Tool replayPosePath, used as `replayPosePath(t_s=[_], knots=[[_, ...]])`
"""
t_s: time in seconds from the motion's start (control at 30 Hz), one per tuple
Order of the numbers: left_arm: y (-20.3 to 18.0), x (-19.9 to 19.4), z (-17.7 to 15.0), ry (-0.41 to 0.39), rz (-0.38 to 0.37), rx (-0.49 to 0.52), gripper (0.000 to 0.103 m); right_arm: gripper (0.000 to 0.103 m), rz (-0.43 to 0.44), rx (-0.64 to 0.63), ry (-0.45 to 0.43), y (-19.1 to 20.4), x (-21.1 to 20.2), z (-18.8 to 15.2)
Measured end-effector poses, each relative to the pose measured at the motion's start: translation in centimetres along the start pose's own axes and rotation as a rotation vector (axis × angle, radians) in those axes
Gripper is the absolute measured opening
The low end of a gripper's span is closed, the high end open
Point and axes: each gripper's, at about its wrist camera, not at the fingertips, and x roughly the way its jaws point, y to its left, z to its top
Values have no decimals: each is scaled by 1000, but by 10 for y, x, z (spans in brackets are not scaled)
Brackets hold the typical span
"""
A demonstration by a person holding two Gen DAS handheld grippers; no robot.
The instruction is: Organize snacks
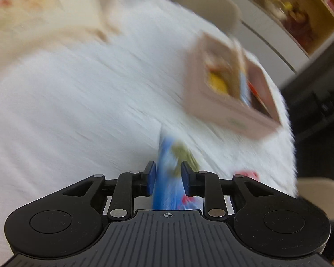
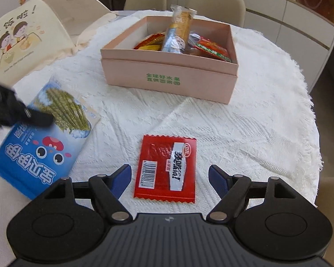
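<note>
A blue seaweed-snack packet [image 1: 167,178] stands edgewise between the pads of my left gripper [image 1: 167,164], which is shut on it. The right wrist view shows that packet [image 2: 44,146] tilted at the left, with the left gripper [image 2: 36,116] clamped on its upper edge. A red snack packet [image 2: 164,155] lies flat on the white tablecloth [image 2: 256,122], and my right gripper [image 2: 169,169] hovers open just above its near half, one finger on each side. Beyond it stands the open pink box [image 2: 169,82] holding several snack packets, one of them upright. The left wrist view is blurred; the pink box [image 1: 222,109] is at its right.
A cream tote bag [image 2: 22,40] with a cartoon print lies at the back left of the round table. Beige chairs [image 2: 216,2] stand behind the table, with white cabinets [image 2: 300,22] beyond. The fringed cloth edge [image 2: 311,111] drops off at the right.
</note>
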Motion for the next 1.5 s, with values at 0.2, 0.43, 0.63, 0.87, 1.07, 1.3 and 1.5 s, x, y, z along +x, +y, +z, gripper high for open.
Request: replayPosePath(t_s=[0.2, 0.43, 0.63, 0.87, 1.07, 1.3, 1.5], knots=[[-32, 9, 7, 66, -128, 27, 28, 77, -22, 4, -35, -15, -14, -8], [-119, 83, -20, 273, -208, 187, 28, 77, -138, 163, -70, -67, -23, -20], [-177, 98, -37, 238, -69, 434, 29, 77, -166, 278, -63, -94, -21, -39], [-206, 105, -45, 193, 38, 605, 34, 77, -185, 343, -53, -110, -21, -53], [-195, 107, -38, 176, 61, 573, 48, 77, -199, 364, -61, -120, -26, -57], [-193, 114, -39, 239, -30, 516, 72, 77, -195, 369, -57, -120, -24, -55], [-202, 116, -50, 219, -10, 589, 74, 77, -216, 366, -58, -121, -26, -55]])
